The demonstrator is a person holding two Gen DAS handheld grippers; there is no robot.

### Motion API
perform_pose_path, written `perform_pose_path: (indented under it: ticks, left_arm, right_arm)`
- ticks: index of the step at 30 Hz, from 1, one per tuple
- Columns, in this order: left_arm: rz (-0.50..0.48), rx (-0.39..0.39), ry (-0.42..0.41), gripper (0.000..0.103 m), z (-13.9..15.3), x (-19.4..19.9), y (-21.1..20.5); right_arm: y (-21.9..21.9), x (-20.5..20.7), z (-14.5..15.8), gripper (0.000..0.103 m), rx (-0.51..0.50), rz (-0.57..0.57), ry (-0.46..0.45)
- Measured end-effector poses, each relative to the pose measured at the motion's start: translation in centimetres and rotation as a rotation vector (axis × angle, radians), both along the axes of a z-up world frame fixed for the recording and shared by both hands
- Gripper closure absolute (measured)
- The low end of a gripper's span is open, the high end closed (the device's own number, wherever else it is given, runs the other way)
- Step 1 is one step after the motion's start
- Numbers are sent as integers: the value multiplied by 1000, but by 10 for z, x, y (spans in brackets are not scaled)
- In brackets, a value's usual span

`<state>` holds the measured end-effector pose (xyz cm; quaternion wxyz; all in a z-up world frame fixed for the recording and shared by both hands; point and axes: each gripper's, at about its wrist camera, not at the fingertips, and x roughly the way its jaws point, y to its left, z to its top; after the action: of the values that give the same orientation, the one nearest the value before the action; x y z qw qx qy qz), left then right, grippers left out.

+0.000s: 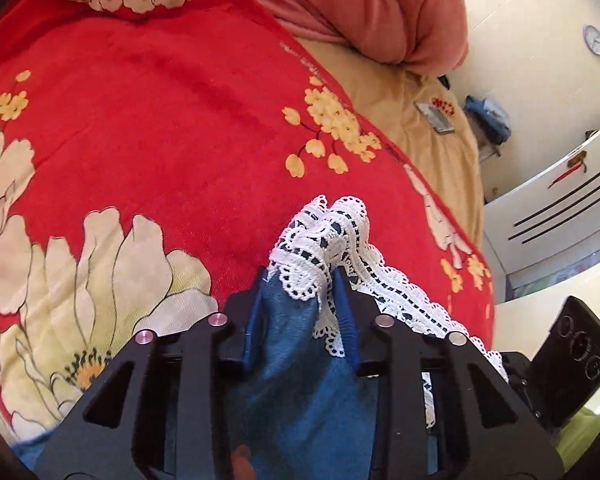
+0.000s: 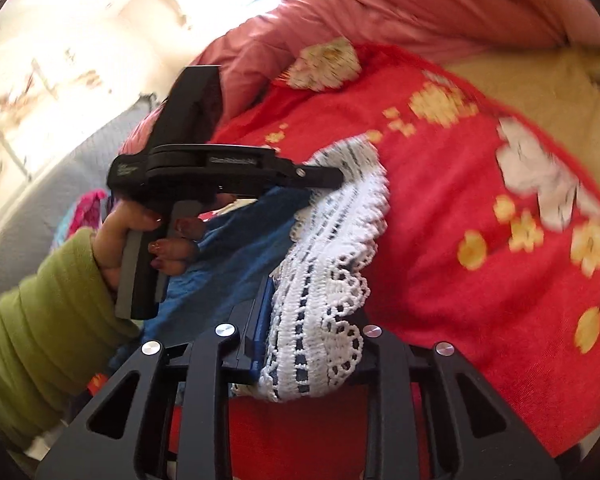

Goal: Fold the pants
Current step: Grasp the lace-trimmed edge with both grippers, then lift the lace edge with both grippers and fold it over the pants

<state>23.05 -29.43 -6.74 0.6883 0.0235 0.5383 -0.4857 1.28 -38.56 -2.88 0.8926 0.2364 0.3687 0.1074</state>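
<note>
The pants (image 1: pixel 296 344) are blue denim with a white lace hem (image 1: pixel 324 236). My left gripper (image 1: pixel 300 284) is shut on the hem end and holds it above the red floral blanket (image 1: pixel 160 120). In the right wrist view my right gripper (image 2: pixel 312 332) is shut on the same lace hem (image 2: pixel 332 240), with blue denim (image 2: pixel 236 256) hanging to the left. The left gripper (image 2: pixel 332 178) shows there too, held in a hand with a green sleeve (image 2: pixel 40 320), clamped on the lace a little farther along.
The red blanket covers a bed with a tan sheet (image 1: pixel 420 120) and a pink duvet (image 1: pixel 360 4) piled at the back. A white cabinet (image 1: pixel 560 200) and a wall clock (image 1: pixel 594 39) are to the right. A grey surface (image 2: pixel 60 184) lies left.
</note>
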Motion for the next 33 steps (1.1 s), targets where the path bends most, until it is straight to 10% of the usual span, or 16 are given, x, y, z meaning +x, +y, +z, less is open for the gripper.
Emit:
perform_pose_path:
  ticks: [15, 26, 33]
  left_arm:
    - [124, -222, -62, 81, 70, -8, 108]
    - [315, -189, 2, 83, 47, -20, 214]
    - [488, -257, 110, 41, 15, -26, 285]
  right_arm:
    - [84, 1, 76, 80, -159, 202, -186]
    - [188, 17, 51, 81, -240, 459, -119]
    - [237, 18, 19, 81, -299, 579, -60]
